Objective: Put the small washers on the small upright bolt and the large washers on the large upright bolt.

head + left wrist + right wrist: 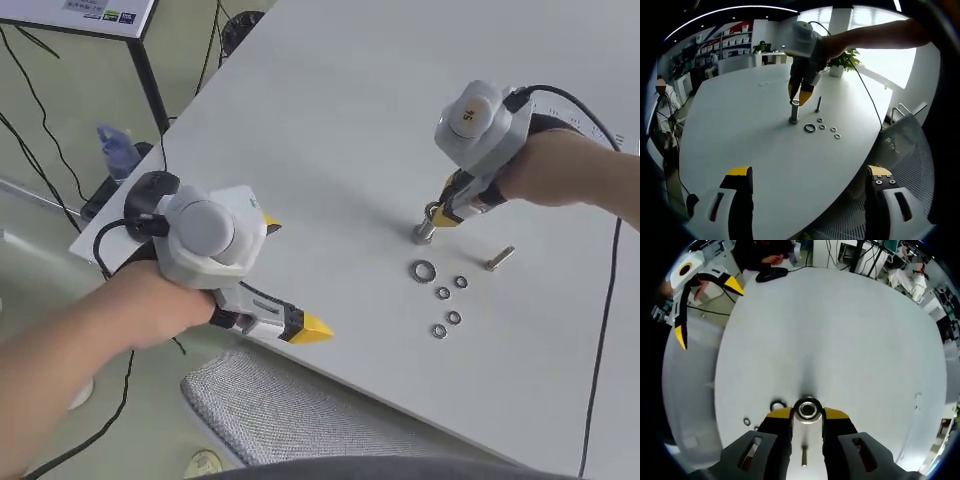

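Clamping a large washer (807, 410) over the large bolt (424, 236) mid-frame, the right gripper (442, 216) neighbours loose washers (443, 293) and a small bolt (500, 259) lying flat, the left gripper (808, 172) gaping lower left.

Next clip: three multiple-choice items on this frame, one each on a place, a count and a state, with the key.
1. Where is the washer held by the right gripper?
A. at the top of the upright bolt
B. flat on a tray
C. inside a cup

2. How many loose washers lie on the table?
A. two
B. five
C. nine

3. How do the left gripper's jaws stand?
A. shut on a washer
B. shut on a bolt
C. open, nothing between

1 A: the left gripper view shows it at the bolt's top.
2 B: one large, four small.
3 C: its own view shows them wide apart.
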### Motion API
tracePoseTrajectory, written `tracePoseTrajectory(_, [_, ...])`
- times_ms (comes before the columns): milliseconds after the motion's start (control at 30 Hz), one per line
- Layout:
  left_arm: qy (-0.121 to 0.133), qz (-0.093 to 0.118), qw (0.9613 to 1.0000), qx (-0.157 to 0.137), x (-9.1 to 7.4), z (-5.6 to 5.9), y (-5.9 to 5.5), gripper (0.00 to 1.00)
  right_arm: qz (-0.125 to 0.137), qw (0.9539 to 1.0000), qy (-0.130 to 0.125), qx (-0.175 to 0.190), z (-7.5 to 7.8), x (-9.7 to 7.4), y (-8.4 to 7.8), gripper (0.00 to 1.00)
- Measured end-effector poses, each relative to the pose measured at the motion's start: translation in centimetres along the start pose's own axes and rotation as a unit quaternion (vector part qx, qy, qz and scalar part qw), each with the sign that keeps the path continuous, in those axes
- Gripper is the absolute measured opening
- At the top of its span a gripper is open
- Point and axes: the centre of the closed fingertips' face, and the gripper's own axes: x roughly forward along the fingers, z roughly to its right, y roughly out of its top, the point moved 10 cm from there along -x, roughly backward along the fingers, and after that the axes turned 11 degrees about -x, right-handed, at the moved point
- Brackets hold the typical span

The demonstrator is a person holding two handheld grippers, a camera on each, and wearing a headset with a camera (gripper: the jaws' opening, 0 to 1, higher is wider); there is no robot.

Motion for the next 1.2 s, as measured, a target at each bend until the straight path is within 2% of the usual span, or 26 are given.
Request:
tracePoseTrajectory(333, [0.000,0.008,1.0000,-0.003,-0.2,-0.4,-0.2,0.94,-0.006,1.0000,0.001,-0.003,0.2,0.6,0.1,0.21])
tracePoseTrajectory(633, [0.002,0.009,1.0000,-0.001,-0.4,-0.6,0.0,0.93,-0.014,0.9999,0.007,-0.004,0.3,1.9,-0.1,0.22])
tracePoseTrajectory(933, [0.004,0.004,1.0000,0.001,-0.7,-0.9,0.2,0.92,-0.015,0.9998,0.010,0.001,0.8,2.8,-0.3,0.22])
tracePoseTrajectory(1200, [0.002,0.010,0.9999,0.005,-0.8,-0.7,0.9,0.92,-0.015,0.9998,0.011,0.001,0.9,4.3,-0.5,0.22])
